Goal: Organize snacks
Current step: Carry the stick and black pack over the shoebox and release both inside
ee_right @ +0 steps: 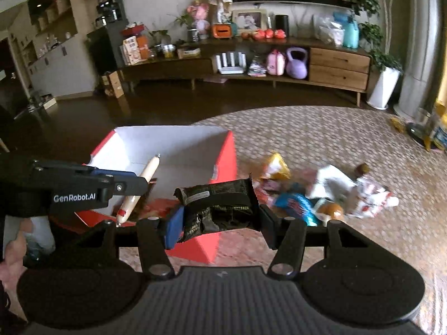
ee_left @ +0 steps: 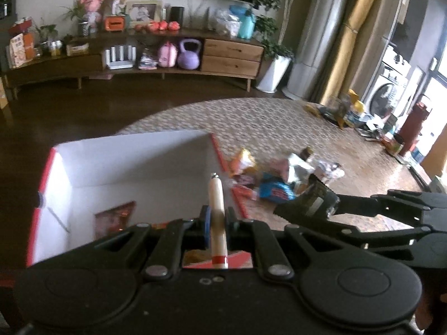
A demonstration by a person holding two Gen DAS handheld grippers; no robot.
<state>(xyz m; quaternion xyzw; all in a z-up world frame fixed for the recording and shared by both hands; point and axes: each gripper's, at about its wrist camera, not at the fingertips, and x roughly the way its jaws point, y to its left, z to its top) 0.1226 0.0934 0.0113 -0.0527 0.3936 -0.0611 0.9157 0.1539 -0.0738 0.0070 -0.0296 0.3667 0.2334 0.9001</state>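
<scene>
Snacks first: the cream, red-banded sausage stick sits clamped in the left gripper over the red, white-lined cardboard box, ready to drop, while the right gripper pinches a crinkly black packet beside its near-right corner.

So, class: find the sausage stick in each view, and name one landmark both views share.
Left wrist: the sausage is centre, low, upright in the left gripper, before the box.
Right wrist: the sausage is left of centre, tilted, over the box.
Shared landmark: purple kettlebell.
</scene>
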